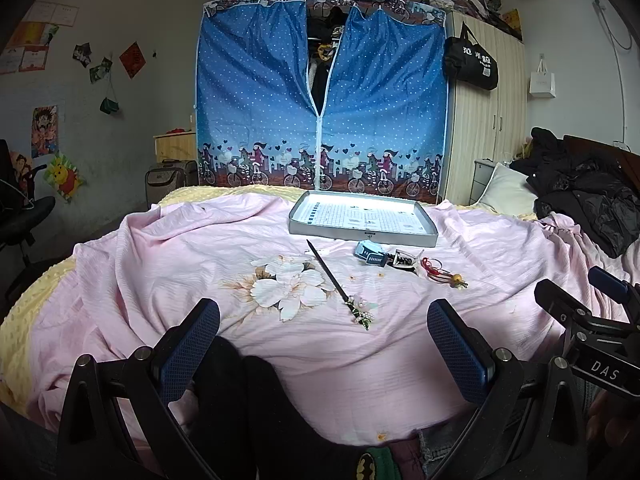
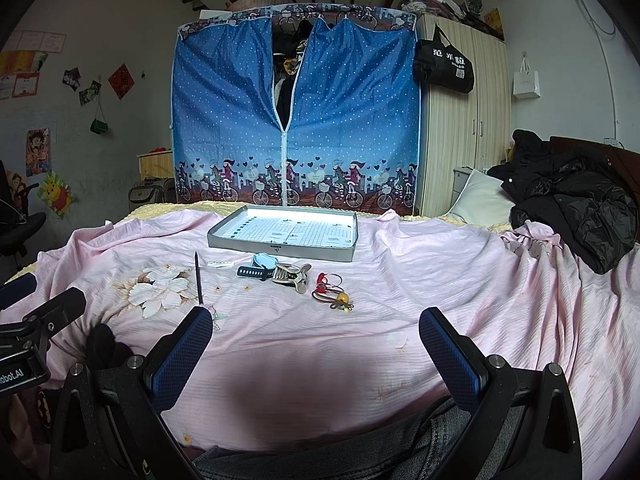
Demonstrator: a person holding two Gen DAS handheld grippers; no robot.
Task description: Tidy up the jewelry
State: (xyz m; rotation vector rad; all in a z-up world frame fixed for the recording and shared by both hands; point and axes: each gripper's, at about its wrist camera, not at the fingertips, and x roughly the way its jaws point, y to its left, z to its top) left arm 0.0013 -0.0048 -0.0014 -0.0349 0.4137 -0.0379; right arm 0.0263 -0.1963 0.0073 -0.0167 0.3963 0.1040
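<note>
Nothing is picked up yet, so I judge the task is at its very start. The left gripper (image 1: 323,344) and the right gripper (image 2: 316,354) both hover low over the near part of the bed, and each has its blue padded fingers (image 1: 456,350) spread wide with nothing between them.

The jewelry lies loose on the pink bedsheet with a printed flower (image 1: 208,240), between the grippers and the tray. Nearest is the long dark hairpin with a pearl and green flower end (image 1: 337,280); in the right wrist view its decorated end is partly hidden behind the left finger. Farther back are a light blue and dark comb-like clip (image 2: 258,267), a beige claw hair clip (image 2: 294,274), a small white flat hair clip (image 2: 221,264) and a tangle of red and brown cords with a yellow bead (image 2: 334,292), all near each other.

The shallow grey rectangular tray with a grid-printed bottom (image 1: 428,236) stands behind them and looks empty; its bottom shines bright, so small things there would be difficult to see.

The next move probably calls for one gripper to come down on one piece, perhaps the hairpin. It is thin and lies flat on soft cloth, so the fingers should close across its stick without catching the sheet.
</note>
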